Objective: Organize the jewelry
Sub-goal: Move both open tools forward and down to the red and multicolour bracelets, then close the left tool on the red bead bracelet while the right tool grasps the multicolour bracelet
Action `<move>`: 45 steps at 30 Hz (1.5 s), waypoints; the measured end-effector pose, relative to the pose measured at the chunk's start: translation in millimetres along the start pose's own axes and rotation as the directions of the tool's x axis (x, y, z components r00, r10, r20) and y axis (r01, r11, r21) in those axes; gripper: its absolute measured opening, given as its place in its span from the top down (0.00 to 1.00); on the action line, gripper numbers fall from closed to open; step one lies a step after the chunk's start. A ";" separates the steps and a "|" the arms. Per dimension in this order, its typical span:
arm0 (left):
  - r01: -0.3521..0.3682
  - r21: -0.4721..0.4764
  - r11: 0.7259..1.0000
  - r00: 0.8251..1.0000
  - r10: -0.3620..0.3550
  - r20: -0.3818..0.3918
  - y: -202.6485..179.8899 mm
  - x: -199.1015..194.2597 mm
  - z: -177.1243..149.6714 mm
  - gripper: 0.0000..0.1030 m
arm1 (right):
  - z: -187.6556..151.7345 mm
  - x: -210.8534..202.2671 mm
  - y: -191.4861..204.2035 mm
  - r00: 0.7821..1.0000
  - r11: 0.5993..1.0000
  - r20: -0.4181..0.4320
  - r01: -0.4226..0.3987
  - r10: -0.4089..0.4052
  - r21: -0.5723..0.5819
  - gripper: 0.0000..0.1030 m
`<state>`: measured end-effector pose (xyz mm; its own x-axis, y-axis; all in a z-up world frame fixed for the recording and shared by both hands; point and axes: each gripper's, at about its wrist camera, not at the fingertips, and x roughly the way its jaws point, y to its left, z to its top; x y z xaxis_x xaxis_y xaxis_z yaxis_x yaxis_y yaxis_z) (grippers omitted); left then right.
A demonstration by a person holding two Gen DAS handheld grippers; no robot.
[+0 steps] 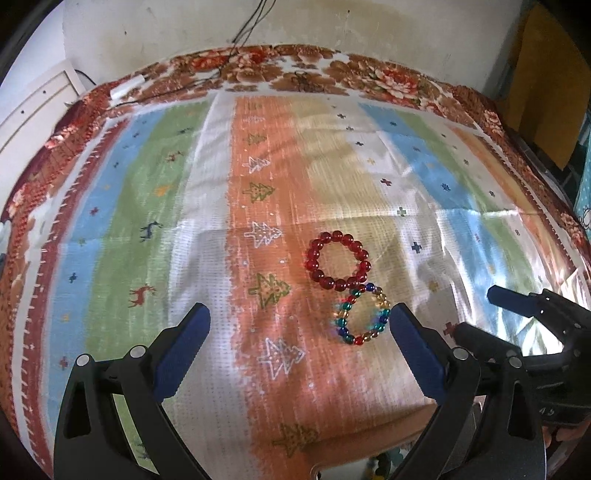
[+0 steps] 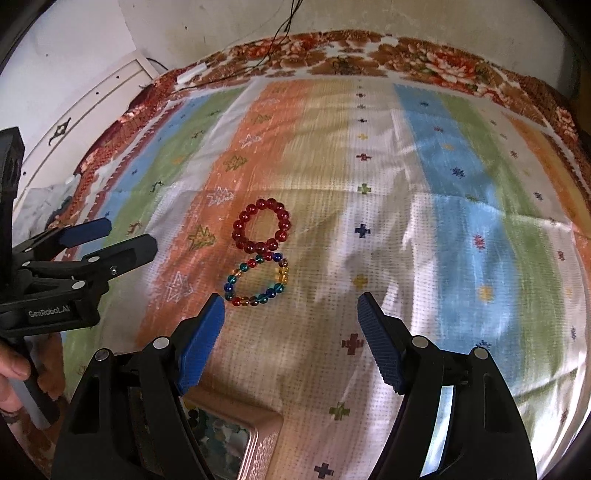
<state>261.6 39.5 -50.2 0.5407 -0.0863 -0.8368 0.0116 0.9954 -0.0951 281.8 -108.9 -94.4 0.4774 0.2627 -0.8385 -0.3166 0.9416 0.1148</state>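
My left hand-held gripper [image 1: 301, 326] hangs over the orange stripe of the cloth [image 1: 221, 184], jaws spread wide and grasping nothing. Just ahead of its blue pads [image 1: 184, 350] lie the two things I am sorting. The red bracelet [image 1: 337, 260] is a ring of glossy, dark red round beads, lying flat where the orange stripe meets the tan one. The multicoloured bracelet [image 1: 361, 316] sits on the near side of it, a looser ring of smaller clear beads in blue, green, amber and red; the two rings touch where they meet. The multicoloured one lies just beside my left gripper's right pad, apart from it.

My right hand-held gripper [image 2: 291, 314] is released as well, jaws wide with bare cloth between them; the multicoloured bracelet rests just beyond its left pad. At the bottom edge, under that left finger, a pinkish box [image 2: 258, 443] with beads inside shows its corner.

Past the bracelets the striped cloth runs flat and bare to the floral border [image 2: 424, 59] by the wall [image 2: 221, 26], and to the right the white, blue and green stripes lie open.
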 end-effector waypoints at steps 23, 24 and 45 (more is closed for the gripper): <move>0.021 -0.016 1.000 0.991 -0.022 -0.129 3.2 76.6 32.7 0.10 | 24.1 64.6 6.3 0.991 0.997 -0.123 0.040 -0.047 -0.062 0.28; 0.018 -0.008 1.000 0.991 -0.019 -0.134 3.2 79.9 33.4 0.15 | 24.6 67.1 7.2 0.991 0.997 -0.128 0.041 -0.049 -0.066 0.28; 0.067 0.124 0.990 0.973 -0.037 -0.229 -8.7 129.7 36.3 0.46 | 31.5 106.4 9.4 0.975 0.986 -0.180 0.113 -0.134 -0.120 0.55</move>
<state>362.1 21.2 -138.4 0.3329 -0.1303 -0.9339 0.1521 0.9849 -0.0831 355.4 -65.5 -165.8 0.3603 0.0922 -0.9283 -0.3565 0.9332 -0.0457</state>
